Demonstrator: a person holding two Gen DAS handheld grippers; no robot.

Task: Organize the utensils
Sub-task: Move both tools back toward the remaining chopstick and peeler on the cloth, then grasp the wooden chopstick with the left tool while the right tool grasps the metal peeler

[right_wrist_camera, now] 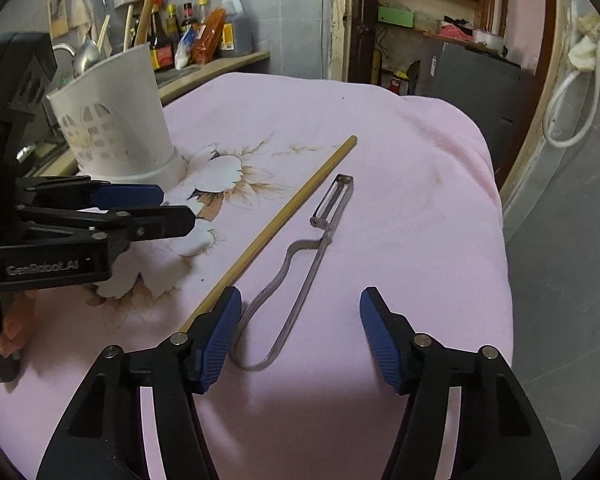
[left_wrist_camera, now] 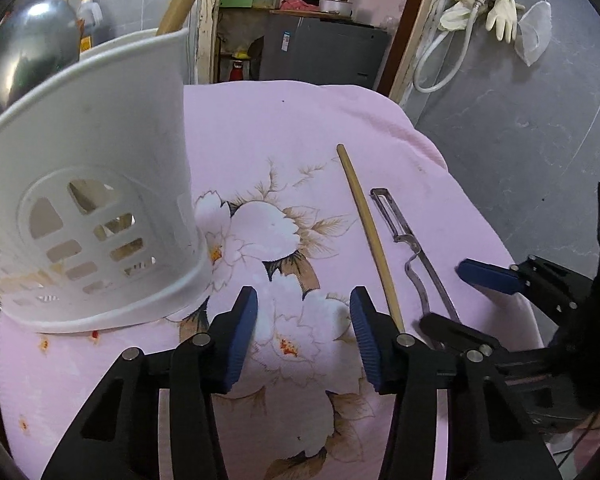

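While both grippers, left [left_wrist_camera: 304, 320] and right [right_wrist_camera: 300, 332], hung spread and empty, the peeler [right_wrist_camera: 300, 256] lay on the cloth [right_wrist_camera: 420, 200] beside the chopstick [right_wrist_camera: 276, 228]; light, stiff, probably slippery, best pinched at its wire handle.

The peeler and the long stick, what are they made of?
The peeler looks like bare metal: grey, thin and a bit shiny, bent from wire and strip. The long stick looks like pale bamboo or wood: tan, matte, straight; which one I can't tell.
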